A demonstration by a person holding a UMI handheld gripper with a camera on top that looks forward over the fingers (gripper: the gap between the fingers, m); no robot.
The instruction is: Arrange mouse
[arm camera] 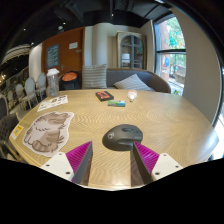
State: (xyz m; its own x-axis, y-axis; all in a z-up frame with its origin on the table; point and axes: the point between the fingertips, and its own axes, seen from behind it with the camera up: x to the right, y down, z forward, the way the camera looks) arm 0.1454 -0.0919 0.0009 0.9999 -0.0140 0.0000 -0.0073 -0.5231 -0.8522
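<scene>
Gripper view: your tool is hovering over round wooden worktop (150,115), sofa (135,80) sitting beyond its far edge. Patterned mat (47,130) is lying on worktop, well off to left of fingers. Dark mouse pad (122,137) is resting just ahead of your jaws, grey mouse (127,131) sitting on it. Your gripper (112,160) is holding nothing, jaws standing apart, pink pads (80,157) flanking near edge of mouse pad. Small items (110,98) are lying at far side.
</scene>
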